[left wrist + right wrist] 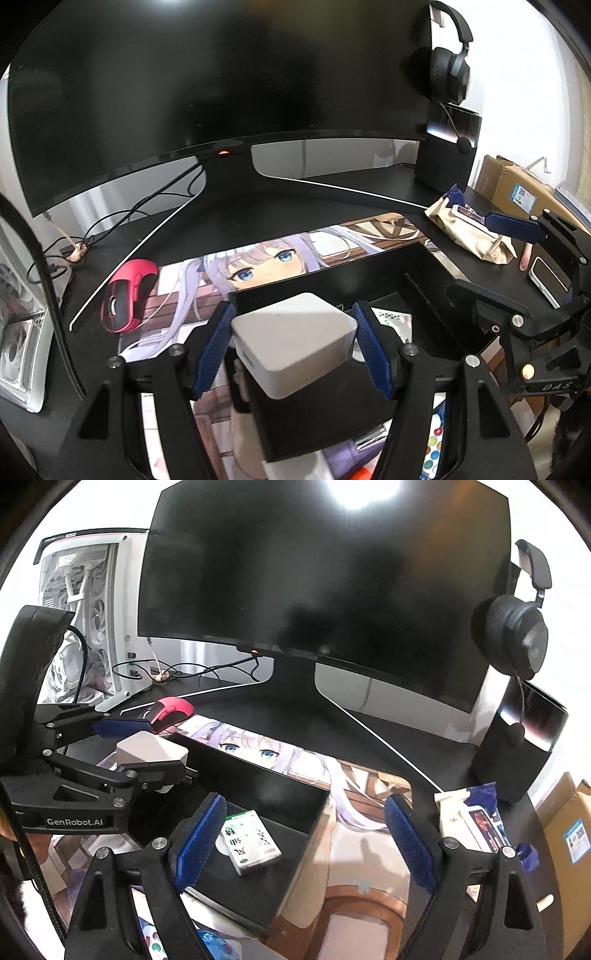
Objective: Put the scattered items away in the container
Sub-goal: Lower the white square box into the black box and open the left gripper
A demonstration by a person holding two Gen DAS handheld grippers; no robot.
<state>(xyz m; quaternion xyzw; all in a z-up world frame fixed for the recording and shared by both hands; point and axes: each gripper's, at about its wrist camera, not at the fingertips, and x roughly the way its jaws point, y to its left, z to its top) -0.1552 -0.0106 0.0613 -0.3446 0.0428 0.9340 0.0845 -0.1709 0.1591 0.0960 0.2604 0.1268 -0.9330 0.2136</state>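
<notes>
**Holding the charger above the black container**

Landmark: black container [291, 812] on my desk mat. My left gripper [291, 343] clamps the white charger block [295, 343] over its left wall. My right gripper [306, 845], wide and empty, hangs over its right end. Inside lies a card box [251, 840], long axis toward me. Left gripper's body reads "GenRobot.AI".

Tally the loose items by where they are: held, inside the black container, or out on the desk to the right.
Held: 1, white charger block in the left hand-held gripper
In the black container: 1, card deck box
On the desk, right: 1, wet wipes pack
Total: 3
</notes>
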